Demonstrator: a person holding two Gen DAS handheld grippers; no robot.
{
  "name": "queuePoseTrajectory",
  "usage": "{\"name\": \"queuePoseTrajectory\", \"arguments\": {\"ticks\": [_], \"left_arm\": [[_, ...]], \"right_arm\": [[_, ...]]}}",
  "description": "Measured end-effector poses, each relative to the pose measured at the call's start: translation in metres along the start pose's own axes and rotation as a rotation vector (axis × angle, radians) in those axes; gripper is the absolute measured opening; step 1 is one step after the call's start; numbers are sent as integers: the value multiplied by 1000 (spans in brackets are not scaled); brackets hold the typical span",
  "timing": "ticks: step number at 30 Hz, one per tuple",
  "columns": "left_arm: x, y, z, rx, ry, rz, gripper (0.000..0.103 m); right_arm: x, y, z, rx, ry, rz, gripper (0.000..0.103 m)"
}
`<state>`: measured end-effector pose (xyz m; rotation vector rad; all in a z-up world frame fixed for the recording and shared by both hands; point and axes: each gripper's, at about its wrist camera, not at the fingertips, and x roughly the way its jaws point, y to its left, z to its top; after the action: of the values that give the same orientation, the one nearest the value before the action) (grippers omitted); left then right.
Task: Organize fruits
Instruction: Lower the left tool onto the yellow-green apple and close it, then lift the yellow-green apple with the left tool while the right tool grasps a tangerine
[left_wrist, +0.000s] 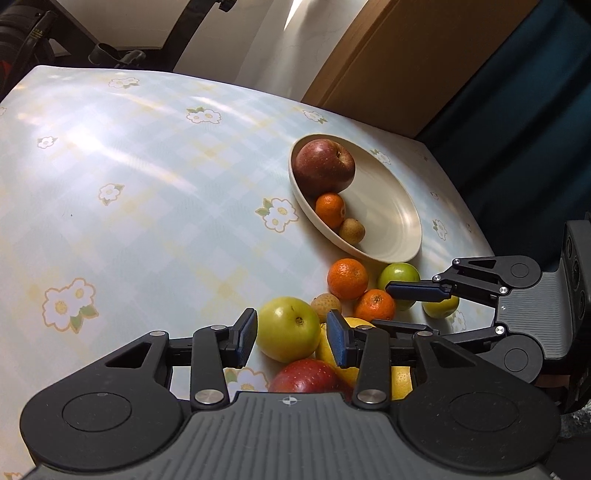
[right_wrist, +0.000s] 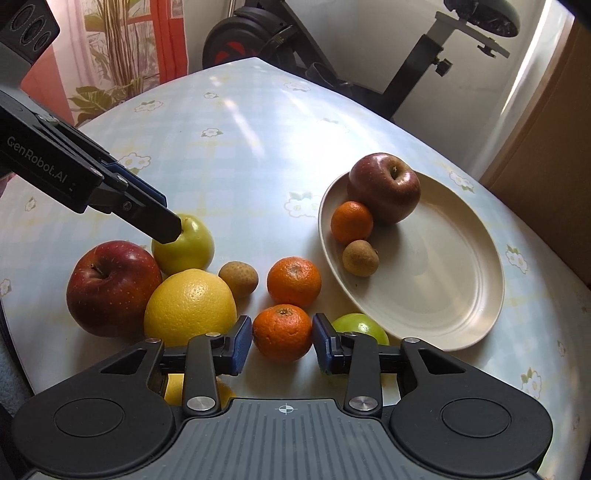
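Note:
A cream oval plate (left_wrist: 388, 206) (right_wrist: 443, 266) holds a red apple (left_wrist: 324, 166) (right_wrist: 384, 186), a small orange (left_wrist: 330, 209) (right_wrist: 351, 222) and a brown longan (left_wrist: 352, 230) (right_wrist: 360, 257). Loose fruit lies in front of it. My left gripper (left_wrist: 291, 338) is open, its jaws either side of a yellow-green apple (left_wrist: 288, 328) (right_wrist: 183, 245). My right gripper (right_wrist: 282, 343) is open around a small orange (right_wrist: 282, 332) (left_wrist: 375, 304) on the table. Beside these lie a red apple (right_wrist: 112, 286), a yellow grapefruit (right_wrist: 190, 306), another orange (right_wrist: 293, 281), a longan (right_wrist: 238, 277) and a green fruit (right_wrist: 364, 326).
The table wears a pale blue checked cloth with flowers (left_wrist: 129, 184). An exercise bike (right_wrist: 424, 55) stands beyond the far edge. A wooden cabinet (left_wrist: 406, 55) stands near the plate's corner. A yellow fruit (left_wrist: 441, 306) lies under the right gripper's fingers.

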<state>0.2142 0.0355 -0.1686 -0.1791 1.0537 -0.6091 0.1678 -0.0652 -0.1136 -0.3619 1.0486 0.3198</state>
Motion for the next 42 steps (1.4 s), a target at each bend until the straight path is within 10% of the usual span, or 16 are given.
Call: {"name": "queuePoseTrajectory", "arguments": {"ticks": [23,42], "left_arm": [[24,-16,2,141,63,101,56],[2,-12,5,138,-3,109,48]], "right_arm": [[-10,-19,-20,156,-44,73,30],[-2,-14,-14,125,-24,66,36]]}}
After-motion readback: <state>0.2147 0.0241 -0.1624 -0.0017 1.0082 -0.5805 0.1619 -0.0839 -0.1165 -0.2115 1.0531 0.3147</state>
